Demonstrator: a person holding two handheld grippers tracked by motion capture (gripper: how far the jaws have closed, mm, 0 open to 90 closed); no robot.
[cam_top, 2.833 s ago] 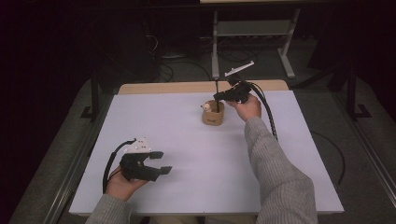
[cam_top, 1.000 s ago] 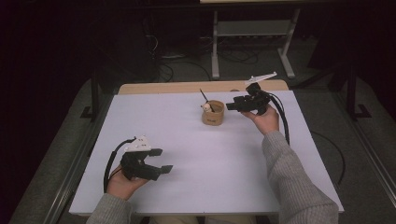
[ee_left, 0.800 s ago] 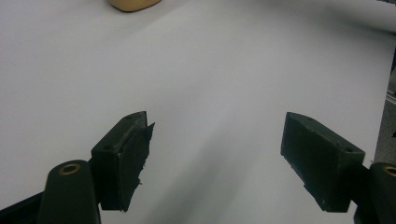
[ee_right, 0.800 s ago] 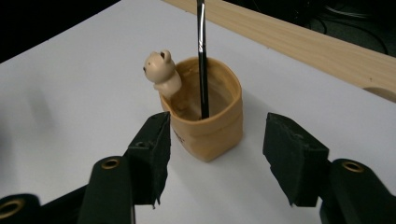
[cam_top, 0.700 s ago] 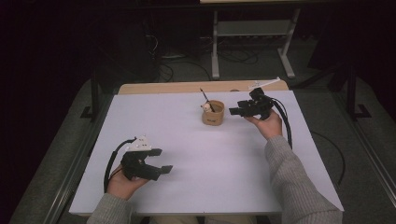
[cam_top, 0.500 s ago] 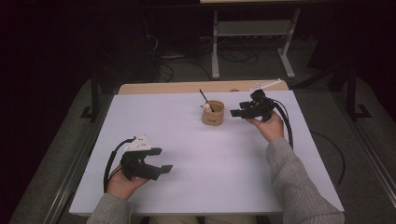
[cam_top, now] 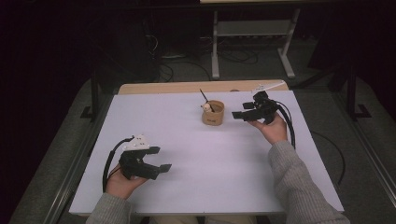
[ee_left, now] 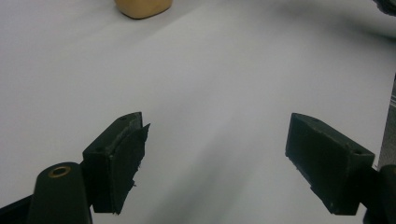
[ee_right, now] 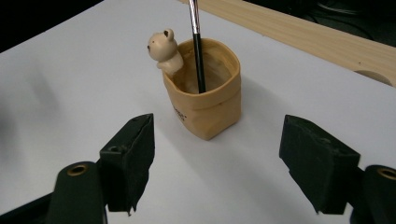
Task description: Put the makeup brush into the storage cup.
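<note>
A tan cup [cam_top: 213, 113] [ee_right: 208, 100] with a small bear figure [ee_right: 164, 49] on its rim stands at the far middle of the white table [cam_top: 201, 163]. A thin black pen [ee_right: 197, 42] leans inside it. My right gripper [cam_top: 239, 115] [ee_right: 217, 158] is open, held just to the right of the cup, jaws pointing at it with nothing between them. My left gripper [cam_top: 158, 159] [ee_left: 219, 163] rests open near the front left of the table, empty. The cup's base [ee_left: 141, 6] shows at the top of the left gripper view.
A wooden strip [cam_top: 187, 87] [ee_right: 299, 35] runs along the table's far edge. Beyond it stand a metal stand [cam_top: 252, 42] and cables on the dark floor. A black cable [cam_top: 288, 122] trails from the right gripper along the forearm.
The right gripper was over the cup with the pen; the pen now stands in the cup, and the gripper has drawn back to the right, open. The left gripper stayed still.
</note>
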